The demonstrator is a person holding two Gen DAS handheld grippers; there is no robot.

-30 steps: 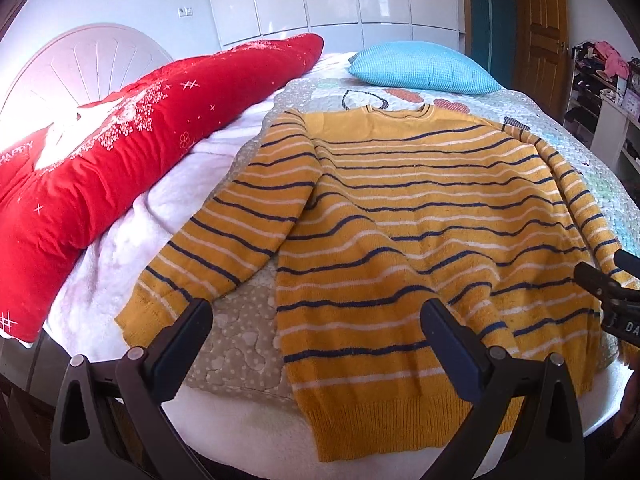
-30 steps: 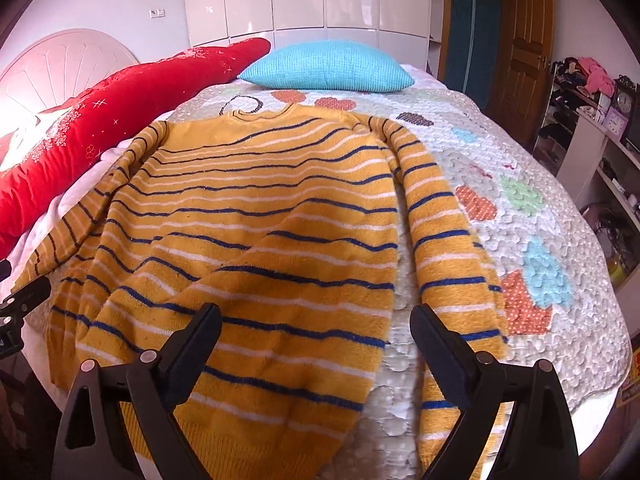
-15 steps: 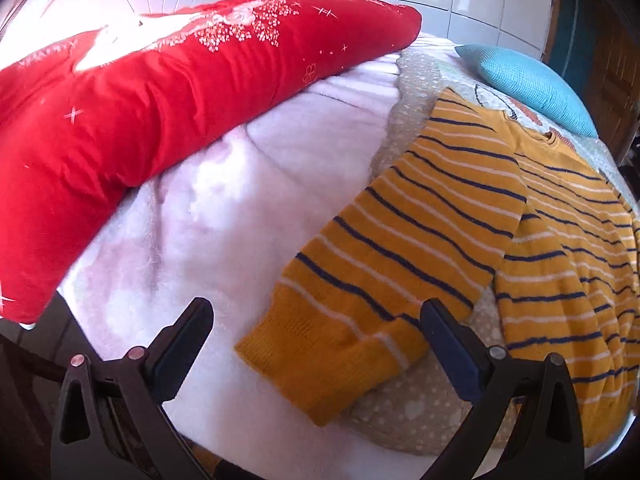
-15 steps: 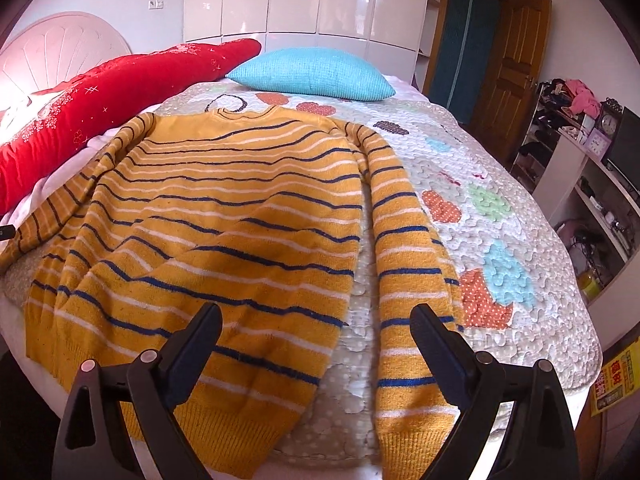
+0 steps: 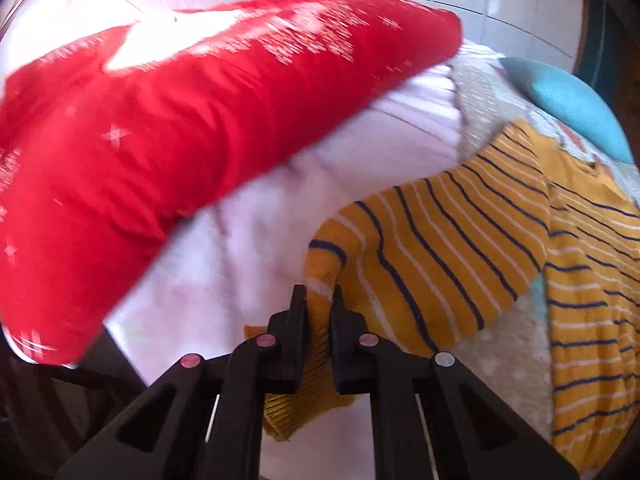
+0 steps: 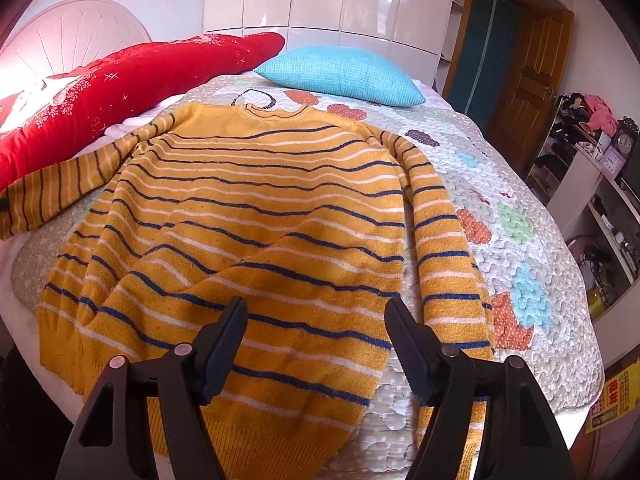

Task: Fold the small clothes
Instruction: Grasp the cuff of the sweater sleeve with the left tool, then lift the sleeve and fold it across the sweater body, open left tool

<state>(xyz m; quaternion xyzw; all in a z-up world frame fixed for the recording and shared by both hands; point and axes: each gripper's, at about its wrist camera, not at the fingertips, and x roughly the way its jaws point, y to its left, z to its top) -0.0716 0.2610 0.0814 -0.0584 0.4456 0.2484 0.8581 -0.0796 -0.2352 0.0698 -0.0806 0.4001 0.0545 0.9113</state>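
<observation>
A mustard sweater [image 6: 260,200] with navy and white stripes lies flat on the bed, front down, sleeves spread. In the left wrist view its left sleeve [image 5: 440,248] runs down to the cuff [image 5: 316,320], which bunches up between the fingers. My left gripper [image 5: 318,296] is closing, and its pads press on that cuff. My right gripper [image 6: 315,308] hovers over the sweater's lower right part near the hem. Its jaws are closing but still stand wide, with fabric below them and nothing pinched. The right sleeve [image 6: 444,264] lies straight along the body.
A long red cushion [image 5: 160,120] lies along the bed's left side, on a white blanket [image 5: 248,248]. A blue pillow [image 6: 344,76] sits at the head. The quilt [image 6: 520,220] has coloured cloud patches. Shelves [image 6: 592,184] and a wooden door stand to the right.
My left gripper swung left from the hem to the left sleeve's cuff and shut on it, bunching the fabric. My right gripper's jaws narrowed, and it shifted slightly over the hem.
</observation>
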